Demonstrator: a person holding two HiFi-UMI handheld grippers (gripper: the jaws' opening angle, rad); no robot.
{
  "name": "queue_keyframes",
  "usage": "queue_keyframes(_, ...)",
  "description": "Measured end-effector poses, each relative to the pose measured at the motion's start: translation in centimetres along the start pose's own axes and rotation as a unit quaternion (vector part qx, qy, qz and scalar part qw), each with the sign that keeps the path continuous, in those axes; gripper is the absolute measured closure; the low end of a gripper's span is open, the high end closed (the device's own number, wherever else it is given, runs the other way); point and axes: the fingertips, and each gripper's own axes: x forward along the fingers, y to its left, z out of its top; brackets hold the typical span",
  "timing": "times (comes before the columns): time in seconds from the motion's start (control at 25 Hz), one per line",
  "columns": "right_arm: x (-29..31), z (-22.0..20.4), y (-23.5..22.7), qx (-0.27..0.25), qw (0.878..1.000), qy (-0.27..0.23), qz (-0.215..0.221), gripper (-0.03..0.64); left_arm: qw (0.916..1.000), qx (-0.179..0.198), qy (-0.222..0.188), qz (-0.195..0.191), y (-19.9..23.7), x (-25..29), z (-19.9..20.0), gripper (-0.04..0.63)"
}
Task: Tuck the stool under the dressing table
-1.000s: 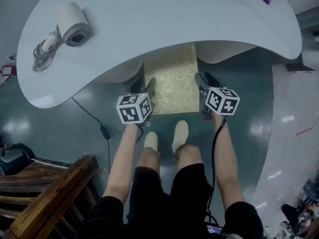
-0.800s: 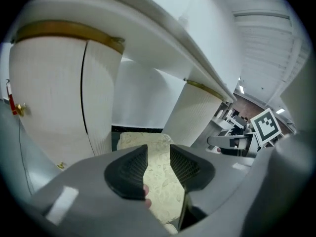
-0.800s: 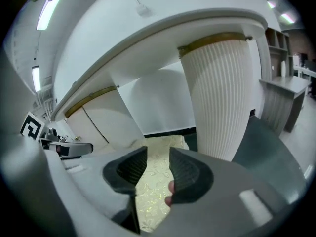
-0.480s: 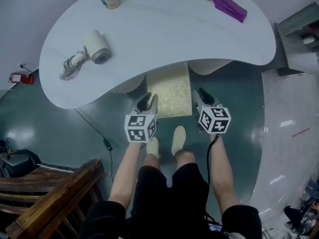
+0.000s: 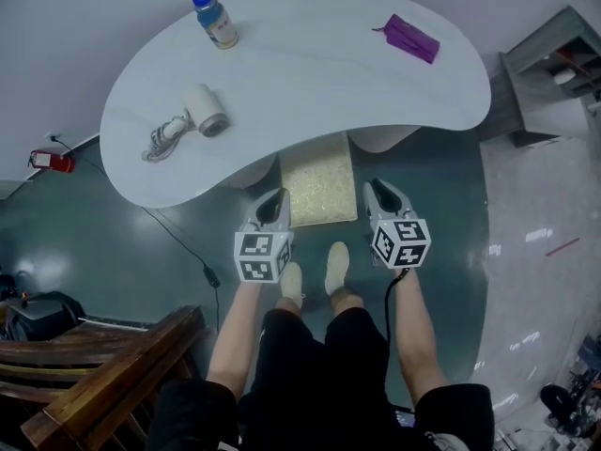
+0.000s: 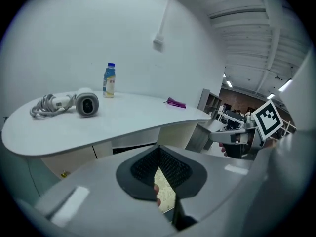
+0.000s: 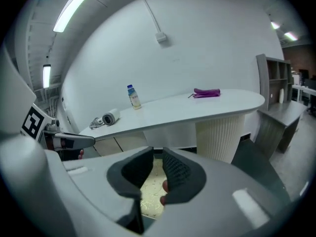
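Stool sat partly under the table, near end showing, left tongs clenched empty, right tongs closing on nothing, so tucking looked nearly finished, perhaps wanting one last push inward.

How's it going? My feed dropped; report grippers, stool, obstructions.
Left hand-held gripper shut, empty; right hand-held gripper closing, empty. Stool partly under dressing table, front edge out. No obstruction seen.

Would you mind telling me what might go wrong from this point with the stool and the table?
The stool juts out from under the table, close to the person's shoes, so it may trip someone. The floor cable left of them might catch a foot.
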Motion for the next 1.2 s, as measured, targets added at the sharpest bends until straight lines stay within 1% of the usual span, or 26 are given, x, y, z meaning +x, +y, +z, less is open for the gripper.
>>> queue_keyframes(0.2, -3.3, 2.5, 2.2, -0.013, 1.000, -0.010, -0.005, 0.562, 0.9998, 0.006, -0.017, -0.013, -1.4, -3.4, 3.1, 0.588)
queue_keyframes(0.36, -6.2, 4.6, 3.8, -0.017, 1.000, -0.021, -0.012, 0.565, 0.9993, 0.023, -0.025, -0.017, -2.5, -6.1, 5.4, 0.588)
queue_keyframes(0.52, -8.9, 7.4, 5.8, -0.038, 0.998, -0.040, -0.014, 0.566, 0.9979, 0.041, -0.050, -0.007, -2.9, -9.0, 8.4, 0.588)
queue_keyframes(0.68, -11.4, 9.9, 7.7, -0.065, 0.996, -0.063, -0.017, 0.566, 0.9965, 0.044, -0.071, 0.000, -3.1, -11.6, 10.6, 0.589)
queue_keyframes(0.84, -13.6, 11.7, 9.5, -0.084, 0.993, -0.083, -0.016, 0.566, 0.9948, 0.059, -0.083, -0.005, -3.7, -13.8, 11.9, 0.588)
queue_keyframes(1.04, -16.0, 13.1, 10.8, -0.080, 0.991, -0.106, -0.015, 0.566, 0.9911, 0.076, -0.109, 0.006, -4.2, -16.2, 13.5, 0.588)
queue_keyframes(1.2, -17.4, 13.1, 11.1, -0.076, 0.990, -0.114, -0.017, 0.566, 0.9898, 0.079, -0.118, 0.010, -4.4, -17.9, 13.5, 0.589)
